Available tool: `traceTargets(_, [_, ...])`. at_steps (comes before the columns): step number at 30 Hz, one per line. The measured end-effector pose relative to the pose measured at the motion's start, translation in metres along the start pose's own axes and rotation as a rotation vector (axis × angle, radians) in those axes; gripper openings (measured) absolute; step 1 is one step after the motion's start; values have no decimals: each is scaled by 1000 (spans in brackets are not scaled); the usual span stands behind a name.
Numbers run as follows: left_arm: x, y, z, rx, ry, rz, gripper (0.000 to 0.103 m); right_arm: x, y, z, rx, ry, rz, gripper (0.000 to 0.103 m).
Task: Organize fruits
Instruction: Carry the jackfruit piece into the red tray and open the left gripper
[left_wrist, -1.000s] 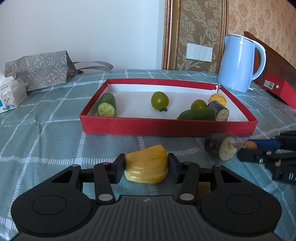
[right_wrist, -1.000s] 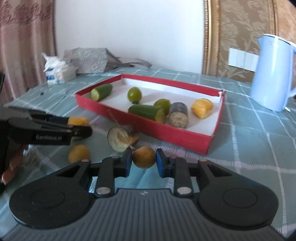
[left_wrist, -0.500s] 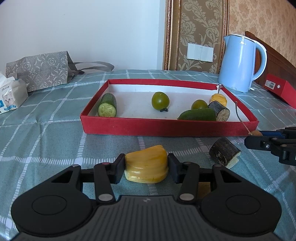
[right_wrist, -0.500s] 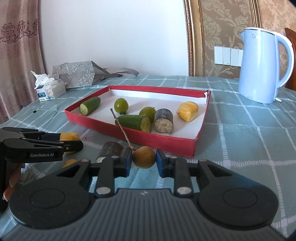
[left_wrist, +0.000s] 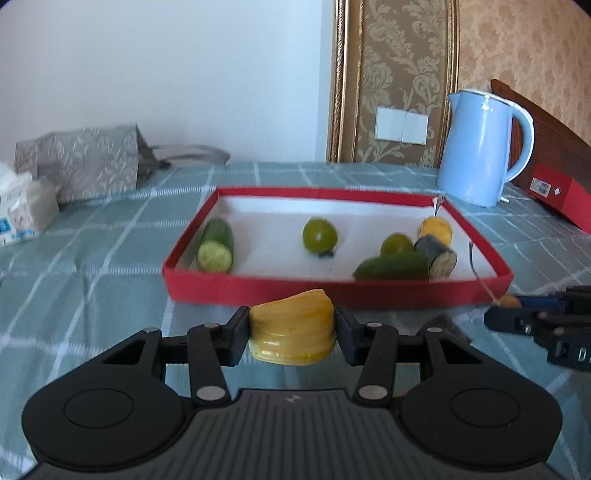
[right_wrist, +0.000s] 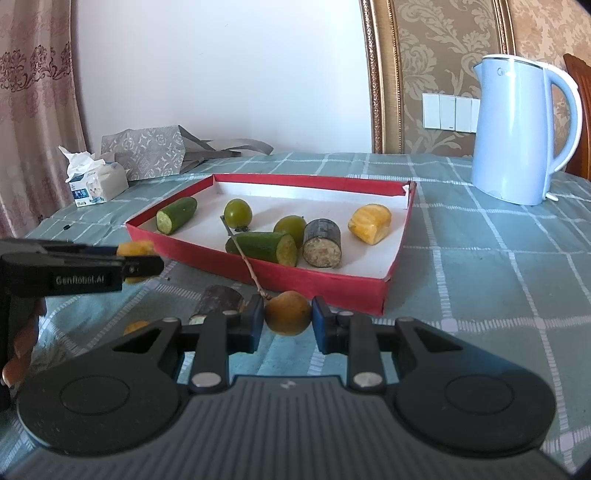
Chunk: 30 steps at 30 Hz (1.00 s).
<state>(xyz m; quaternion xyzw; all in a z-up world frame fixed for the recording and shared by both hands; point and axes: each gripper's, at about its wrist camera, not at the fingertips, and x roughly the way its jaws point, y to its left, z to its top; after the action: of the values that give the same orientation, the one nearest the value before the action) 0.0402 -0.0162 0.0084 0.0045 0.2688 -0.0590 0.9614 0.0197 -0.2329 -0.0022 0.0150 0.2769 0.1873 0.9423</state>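
Note:
My left gripper is shut on a yellow fruit chunk and holds it just in front of the red tray. My right gripper is shut on a small round orange-brown fruit with a long stem, near the tray's front wall. The tray holds two cucumber pieces, two green round fruits, a dark cylinder piece and a yellow chunk. A dark piece and a small orange fruit lie on the cloth.
A light blue kettle stands at the back right. A grey patterned bag and a tissue pack sit at the back left. A red box lies at the far right. A green checked cloth covers the table.
Both grippers have risen and moved toward the tray with their fruit. The right gripper swung from the dark piece on the cloth to the tray's front wall.

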Motion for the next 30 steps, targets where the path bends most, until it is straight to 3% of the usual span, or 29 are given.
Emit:
traceTargets(8, [25,-5,43,19,-31,7,48,1,-1,0,1,2,-5,26])
traceTargets(12, [54,-4,59,33,-19,57,48,3,-1,0,2,6,-9,26])
traceTargets(19, [104,3,63,28,44,104,48,6,0,0,0,22,-13,26])
traceTargets(28, [123,2,59,43,62,122,49,11,0,-1,-9,43,-11,26])
traceTargets(30, [125,0,57,62,65,107,60,12,1,-1,-10,46,-11,26])
